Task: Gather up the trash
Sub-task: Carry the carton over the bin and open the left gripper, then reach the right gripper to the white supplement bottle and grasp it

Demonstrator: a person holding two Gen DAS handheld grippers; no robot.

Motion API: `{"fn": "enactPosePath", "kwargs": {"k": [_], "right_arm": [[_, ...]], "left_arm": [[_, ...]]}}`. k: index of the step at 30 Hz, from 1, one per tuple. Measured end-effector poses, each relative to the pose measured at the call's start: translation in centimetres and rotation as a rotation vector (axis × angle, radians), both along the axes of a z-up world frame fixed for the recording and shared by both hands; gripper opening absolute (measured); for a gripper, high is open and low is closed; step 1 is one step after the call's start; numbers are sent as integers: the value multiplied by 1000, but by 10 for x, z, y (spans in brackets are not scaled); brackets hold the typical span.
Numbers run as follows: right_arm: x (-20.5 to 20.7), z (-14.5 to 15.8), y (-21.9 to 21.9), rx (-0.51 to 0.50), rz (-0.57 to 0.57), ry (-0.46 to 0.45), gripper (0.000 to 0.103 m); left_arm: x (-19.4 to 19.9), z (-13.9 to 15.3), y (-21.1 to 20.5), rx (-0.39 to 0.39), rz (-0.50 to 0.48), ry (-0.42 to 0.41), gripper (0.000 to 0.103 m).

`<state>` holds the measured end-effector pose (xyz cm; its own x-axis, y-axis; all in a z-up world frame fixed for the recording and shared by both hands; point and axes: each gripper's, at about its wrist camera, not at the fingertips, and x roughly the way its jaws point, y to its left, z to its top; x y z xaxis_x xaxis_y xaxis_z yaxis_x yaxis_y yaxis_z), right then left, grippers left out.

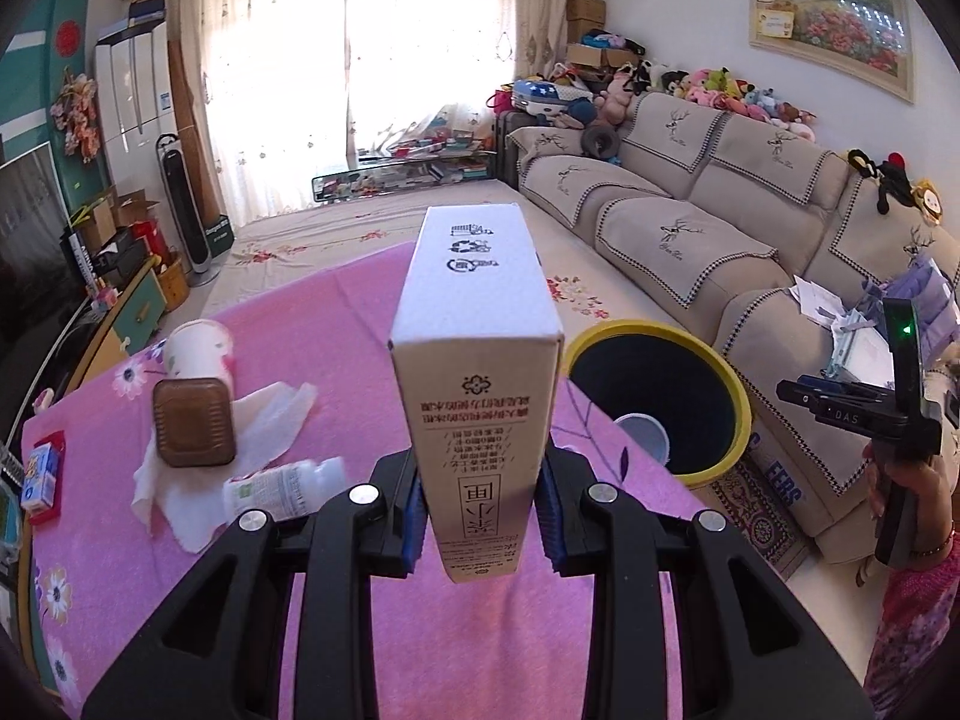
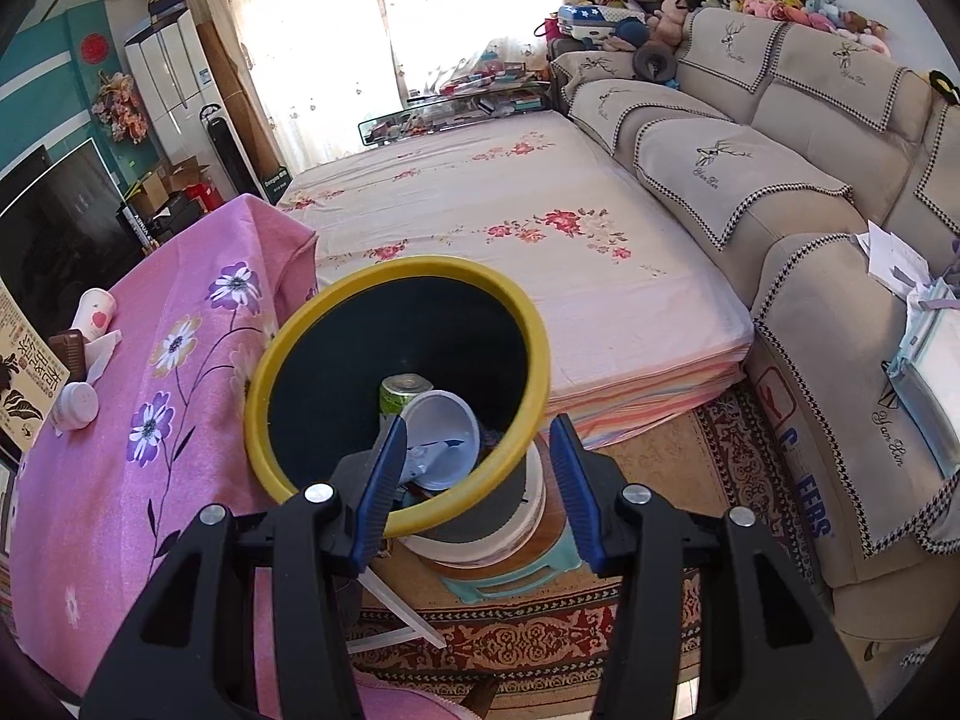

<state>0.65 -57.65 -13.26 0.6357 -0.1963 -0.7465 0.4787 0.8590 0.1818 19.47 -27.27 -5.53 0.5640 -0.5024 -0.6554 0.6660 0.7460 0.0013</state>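
Clamping a tall matte cardboard carton (image 1: pixel 477 354), the left claw (image 1: pixel 480 516) grips; the right claw (image 2: pixel 474 492) gapes empty.

The left gripper (image 1: pixel 480 516) clamps a tall white carton (image 1: pixel 477 360) between its blue pads, carton pointing away. Ahead and right stands a yellow-rimmed bin (image 1: pixel 690 336). Ahead and left, on the pink cloth (image 1: pixel 336 312), lie a brown container (image 1: pixel 193 421), tissue (image 1: pixel 264 420) and small bottle (image 1: pixel 282 489).
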Motion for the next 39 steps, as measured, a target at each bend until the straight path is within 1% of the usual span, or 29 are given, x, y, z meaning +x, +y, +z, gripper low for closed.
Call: {"fn": "enactPosePath", "kwargs": {"k": [5, 9, 15, 24, 29, 30, 31, 32, 33, 34, 36, 39], "right_arm": [[-14, -10, -26, 20, -49, 5, 47], [-25, -20, -45, 39, -85, 14, 47], [-33, -35, -62, 61, -117, 34, 47], [-37, -41, -75, 76, -135, 39, 47], [-38, -42, -78, 73, -142, 40, 48], [-38, -41, -78, 72, -144, 40, 50], [-38, -41, -77, 71, -146, 40, 51], [-39, -41, -78, 72, -147, 39, 51], [-39, -41, -77, 73, -146, 38, 51], [-39, -41, -77, 74, -146, 38, 51], [-38, -40, -77, 73, -142, 38, 51], [-36, -38, -72, 74, -129, 31, 52]], "left_arm": [[6, -3, -68, 16, -85, 16, 30], [9, -11, -117, 30, -135, 23, 30], [21, -27, -173, 52, -186, 56, 30], [26, -46, -227, 89, -237, 77, 30], [30, -54, -235, 99, -243, 85, 31], [31, -55, -237, 100, -242, 85, 32], [30, -54, -238, 101, -236, 77, 42], [29, -53, -239, 106, -225, 66, 54], [26, -51, -235, 97, -220, 51, 73], [23, -47, -230, 85, -220, 33, 75], [16, -40, -225, 81, -223, 7, 75], [7, -30, -208, 69, -206, -8, 75]]}}
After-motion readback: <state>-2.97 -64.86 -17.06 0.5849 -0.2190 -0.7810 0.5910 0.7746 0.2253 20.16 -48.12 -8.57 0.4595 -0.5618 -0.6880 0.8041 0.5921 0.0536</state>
